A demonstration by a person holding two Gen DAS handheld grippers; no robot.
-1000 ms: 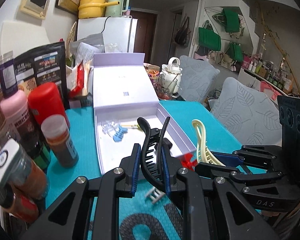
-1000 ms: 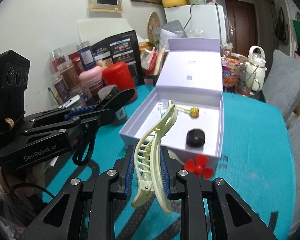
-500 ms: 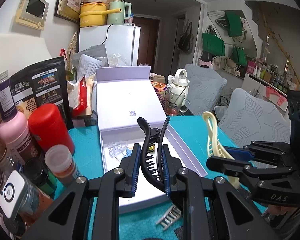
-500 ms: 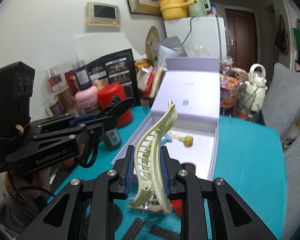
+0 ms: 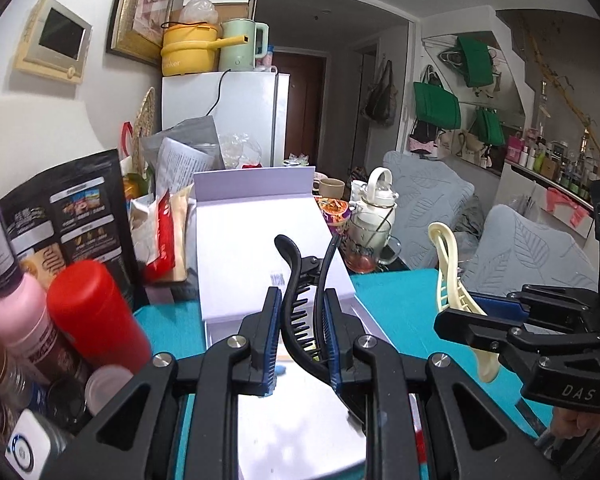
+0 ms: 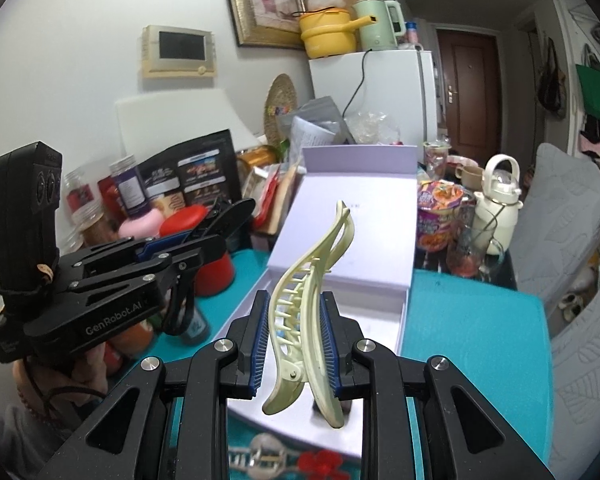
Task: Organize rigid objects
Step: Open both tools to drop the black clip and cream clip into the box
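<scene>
My left gripper [image 5: 300, 320] is shut on a black hair claw clip [image 5: 300, 304], held above the open lavender box [image 5: 260, 248]. My right gripper [image 6: 296, 324] is shut on a pale yellow hair claw clip [image 6: 312, 276], held above the near end of the same box [image 6: 352, 248]. The right gripper shows in the left wrist view [image 5: 496, 320] with the yellow clip [image 5: 448, 264]. The left gripper shows in the right wrist view [image 6: 204, 248]. A small clear clip [image 6: 260, 456] and a red flower clip [image 6: 324, 462] lie on the teal table before the box.
Bottles and jars, with a red-capped one [image 5: 88, 316], crowd the table's left side. Snack bags [image 5: 76, 216] stand behind them. A white kettle [image 5: 380, 196], a glass cup [image 5: 364, 244] and a noodle cup [image 6: 440, 216] stand at the back right. Grey cushioned chairs [image 5: 532, 256] stand right of the table.
Both grippers have risen and tilted up with their clips. The box floor and its small items have dropped mostly out of sight below the fingers.
</scene>
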